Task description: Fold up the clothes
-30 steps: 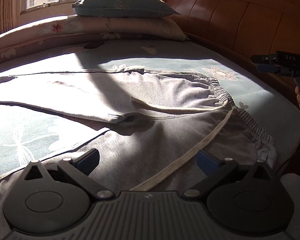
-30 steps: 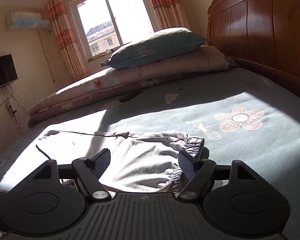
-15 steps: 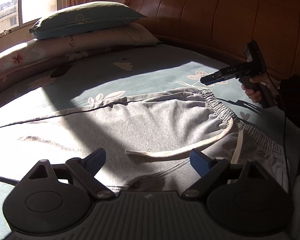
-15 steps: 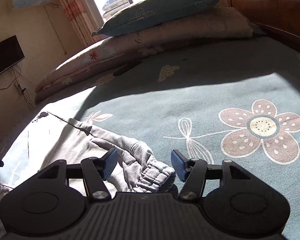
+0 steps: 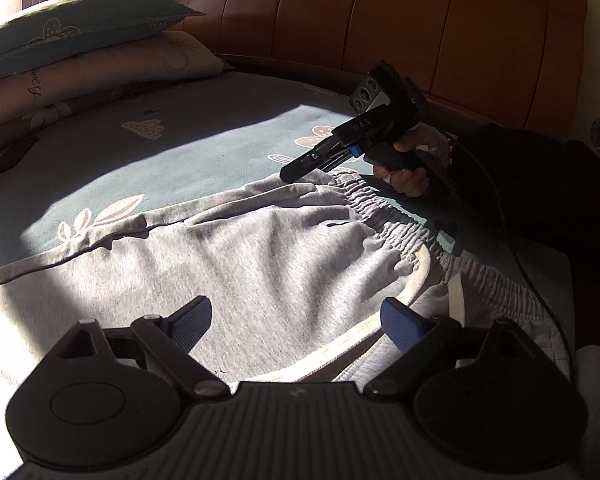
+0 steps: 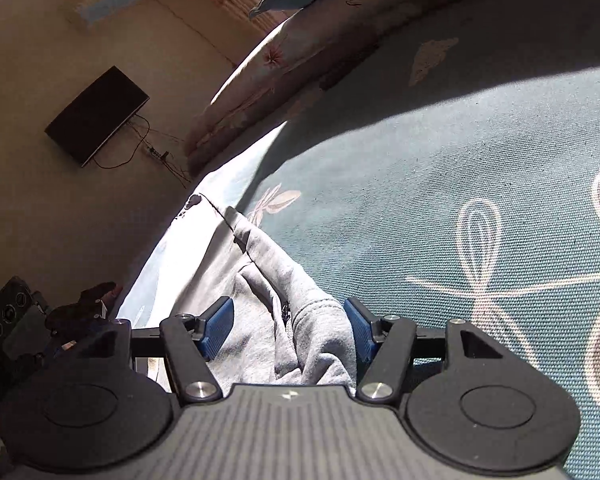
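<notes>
So w/ the grey sweatpants [image 5: 260,264] flat on the bed [image 5: 204,152], right gripper [image 6: 288,322] fingers half-open astride the waistband's far corner, not pinching yet, should bite both layers, while left gripper [image 5: 296,316], wide open & empty, takes the near edge by the drawstring [image 5: 416,280].

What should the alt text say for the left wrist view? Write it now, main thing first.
Grey sweatpants lie spread on a teal flowered bedsheet, and the open left gripper hovers over them near the white drawstring. The right gripper, in a person's hand, reaches the far end of the waistband. Behind are stacked pillows and a wooden headboard.
</notes>
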The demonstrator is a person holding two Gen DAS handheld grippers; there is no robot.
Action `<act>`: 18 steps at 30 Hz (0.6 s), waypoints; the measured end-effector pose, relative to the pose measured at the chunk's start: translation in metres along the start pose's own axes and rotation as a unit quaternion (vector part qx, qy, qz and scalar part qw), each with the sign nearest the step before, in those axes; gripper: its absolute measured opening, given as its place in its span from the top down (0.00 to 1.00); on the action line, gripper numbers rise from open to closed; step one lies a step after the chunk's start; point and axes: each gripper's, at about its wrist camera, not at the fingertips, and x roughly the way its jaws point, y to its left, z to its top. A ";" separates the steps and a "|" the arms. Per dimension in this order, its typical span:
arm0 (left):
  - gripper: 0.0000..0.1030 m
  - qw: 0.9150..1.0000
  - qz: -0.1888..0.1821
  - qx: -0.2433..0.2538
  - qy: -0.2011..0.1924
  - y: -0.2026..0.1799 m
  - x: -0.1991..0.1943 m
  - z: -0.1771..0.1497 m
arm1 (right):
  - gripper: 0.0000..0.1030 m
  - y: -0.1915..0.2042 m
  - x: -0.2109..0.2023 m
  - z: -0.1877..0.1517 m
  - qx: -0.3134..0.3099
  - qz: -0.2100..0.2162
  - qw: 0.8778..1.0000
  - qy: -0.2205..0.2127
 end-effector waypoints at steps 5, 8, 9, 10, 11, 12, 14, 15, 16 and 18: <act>0.12 0.999 0.026 0.026 0.008 0.008 0.017 0.012 | 0.78 0.024 0.005 0.003 -0.048 -0.068 0.996 0.025; 0.12 0.994 0.074 0.074 0.005 0.010 0.026 0.026 | 0.86 0.047 -0.003 -0.001 -0.086 -0.081 0.993 0.018; 0.12 0.991 0.092 0.095 0.005 0.010 0.030 0.032 | 0.86 0.058 -0.006 -0.002 -0.104 -0.086 0.991 0.015; 0.12 0.988 0.105 0.116 0.005 0.009 0.032 0.036 | 0.87 0.070 -0.010 -0.004 -0.123 -0.094 0.988 0.011; 0.12 0.983 0.116 0.142 0.006 0.008 0.035 0.040 | 0.87 0.078 -0.012 -0.005 -0.134 -0.097 0.986 0.008; 0.12 0.976 0.128 0.177 0.008 0.005 0.038 0.043 | 0.87 0.088 -0.015 -0.006 -0.147 -0.099 0.984 0.005; 0.12 0.959 0.148 0.239 0.014 0.000 0.044 0.048 | 0.88 0.108 -0.017 -0.008 -0.176 -0.101 0.979 0.004; 0.12 0.949 0.154 0.274 0.018 -0.004 0.047 0.049 | 0.89 0.118 -0.018 -0.010 -0.191 -0.101 0.976 0.005; 0.12 0.941 0.155 0.299 0.021 -0.007 0.049 0.049 | 0.89 0.127 -0.018 -0.012 -0.203 -0.098 0.974 0.006; 0.12 0.926 0.151 0.344 0.029 -0.012 0.052 0.050 | 0.89 0.145 -0.018 -0.017 -0.228 -0.093 0.969 0.008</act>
